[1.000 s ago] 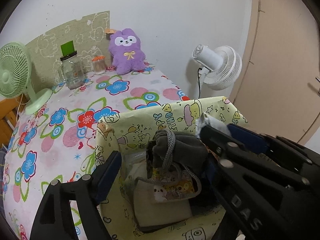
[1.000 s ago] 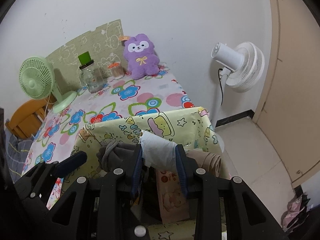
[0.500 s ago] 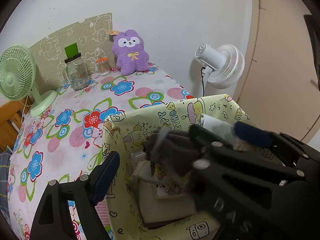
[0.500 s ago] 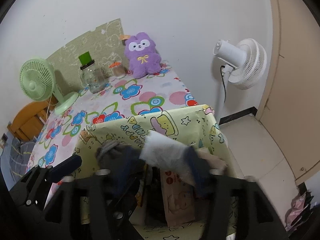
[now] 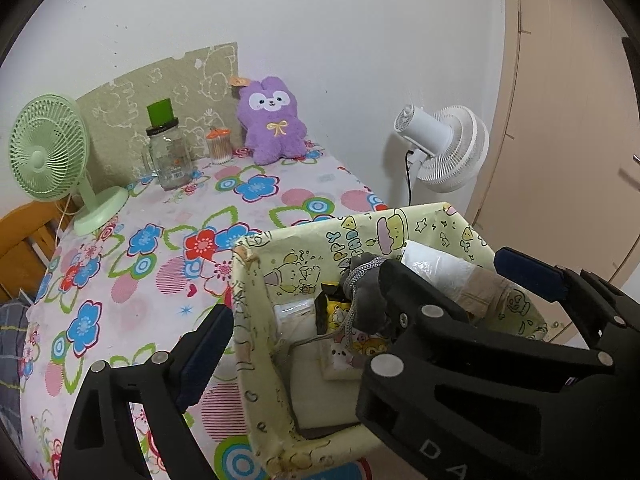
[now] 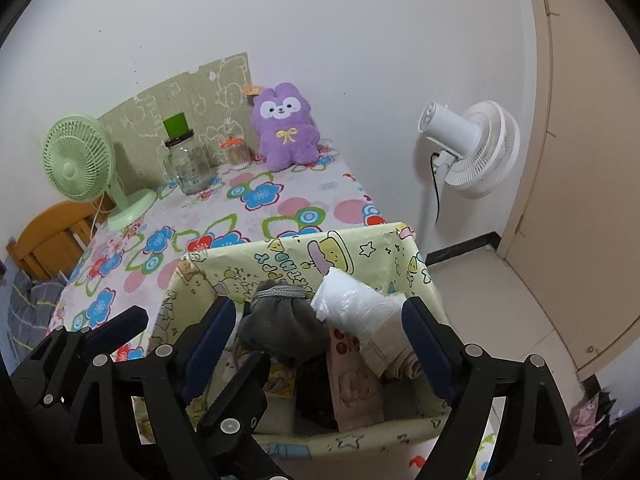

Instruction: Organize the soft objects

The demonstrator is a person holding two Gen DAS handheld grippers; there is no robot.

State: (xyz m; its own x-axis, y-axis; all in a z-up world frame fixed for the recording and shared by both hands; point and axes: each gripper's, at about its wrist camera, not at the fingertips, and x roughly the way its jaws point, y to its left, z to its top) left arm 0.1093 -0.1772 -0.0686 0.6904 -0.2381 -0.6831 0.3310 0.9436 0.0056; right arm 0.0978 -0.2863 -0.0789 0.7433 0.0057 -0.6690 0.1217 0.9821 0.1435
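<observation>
A yellow cartoon-print fabric basket [image 5: 256,344] [image 6: 360,252] stands at the near right edge of the floral table. In it lie a grey knit bundle [image 6: 280,324] [image 5: 366,292], a white plastic-wrapped roll [image 6: 356,308] [image 5: 436,270], a pink pouch [image 6: 356,384] and small printed pouches [image 5: 344,354]. My right gripper [image 6: 316,340] is open, its jaws spread either side of the grey bundle and white roll. My left gripper [image 5: 360,308] is open over the basket's left side and holds nothing. A purple plush bunny [image 5: 272,120] [image 6: 286,128] sits against the far wall.
On the table stand a green desk fan [image 5: 48,156], a glass jar with a green lid [image 5: 166,152] and a small jar of cotton swabs [image 5: 219,146]. A white floor fan [image 5: 444,148] stands right of the table. A wooden chair [image 6: 48,240] is at left.
My right gripper has opened and let go of the white roll, which now rests in the basket beside the grey bundle. Both grippers have drawn back a little.
</observation>
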